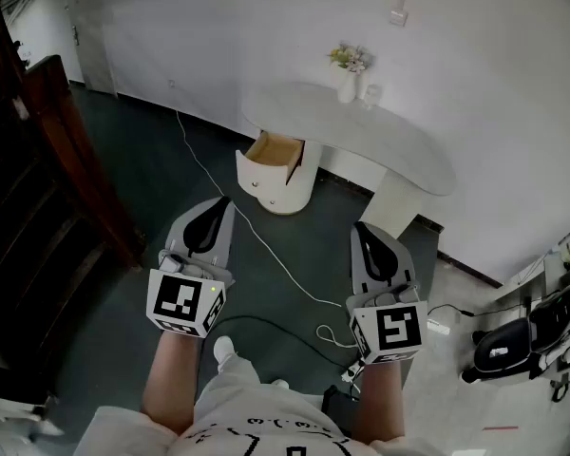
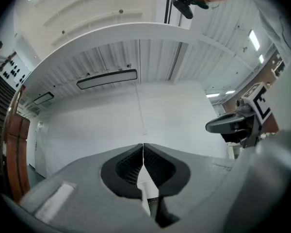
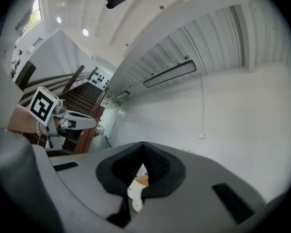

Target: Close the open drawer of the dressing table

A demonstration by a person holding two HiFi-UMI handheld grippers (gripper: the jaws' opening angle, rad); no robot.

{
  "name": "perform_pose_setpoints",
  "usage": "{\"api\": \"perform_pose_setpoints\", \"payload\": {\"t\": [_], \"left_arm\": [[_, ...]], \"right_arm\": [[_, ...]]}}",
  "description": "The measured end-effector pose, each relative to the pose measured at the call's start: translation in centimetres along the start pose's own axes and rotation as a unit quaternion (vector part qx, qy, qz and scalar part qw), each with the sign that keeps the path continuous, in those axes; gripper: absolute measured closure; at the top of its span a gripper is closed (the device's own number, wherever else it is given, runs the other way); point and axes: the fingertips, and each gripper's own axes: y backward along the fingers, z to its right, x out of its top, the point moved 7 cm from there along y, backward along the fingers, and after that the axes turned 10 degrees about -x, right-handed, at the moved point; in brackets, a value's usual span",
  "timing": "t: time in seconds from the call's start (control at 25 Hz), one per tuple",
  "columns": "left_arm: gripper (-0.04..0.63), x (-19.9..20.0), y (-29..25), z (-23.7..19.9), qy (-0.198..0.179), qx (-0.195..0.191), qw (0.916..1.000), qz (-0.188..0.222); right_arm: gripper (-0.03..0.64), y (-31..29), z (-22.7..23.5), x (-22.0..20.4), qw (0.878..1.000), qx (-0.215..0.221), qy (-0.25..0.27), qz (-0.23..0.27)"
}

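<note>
Nearest, held side by side above the knees: left gripper (image 1: 218,207) and right gripper (image 1: 363,231), each with jaws pressed together on nothing, probably because a push needs no grasp. Further off, white cable (image 1: 266,250) snaking across dark floor, a likely snag on the approach. Farthest, against the white wall, dressing table (image 1: 399,145) with open drawer (image 1: 274,152) pulled out of its rounded pedestal, well apart from both grippers.

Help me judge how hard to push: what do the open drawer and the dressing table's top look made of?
Drawer: tan and matte inside, likely bare wood or board; its curved front is smooth white, probably painted. Tabletop: pale grey-white and smooth, possibly stone-look or laminate; too far away to tell.
</note>
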Motion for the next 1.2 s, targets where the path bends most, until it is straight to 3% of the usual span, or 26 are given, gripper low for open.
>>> {"api": "perform_pose_setpoints", "payload": {"t": [0.52, 0.68, 1.2], "left_arm": [[0.578, -2.8, -3.8, -5.8, 0.015, 0.005, 0.9999, 0.007], [0.578, -4.3, -6.2, -9.4, 0.024, 0.003, 0.9997, 0.011], [0.578, -8.9, -12.1, -22.9, 0.037, -0.003, 0.9993, 0.006]], "right_arm": [[0.618, -6.1, -0.5, -1.6, 1.0, -0.016, 0.003, -0.012], [0.618, -9.9, -0.4, -1.5, 0.999, -0.036, -0.024, 0.007], [0.618, -23.7, -4.2, -3.0, 0.997, -0.068, 0.003, -0.03]]}}
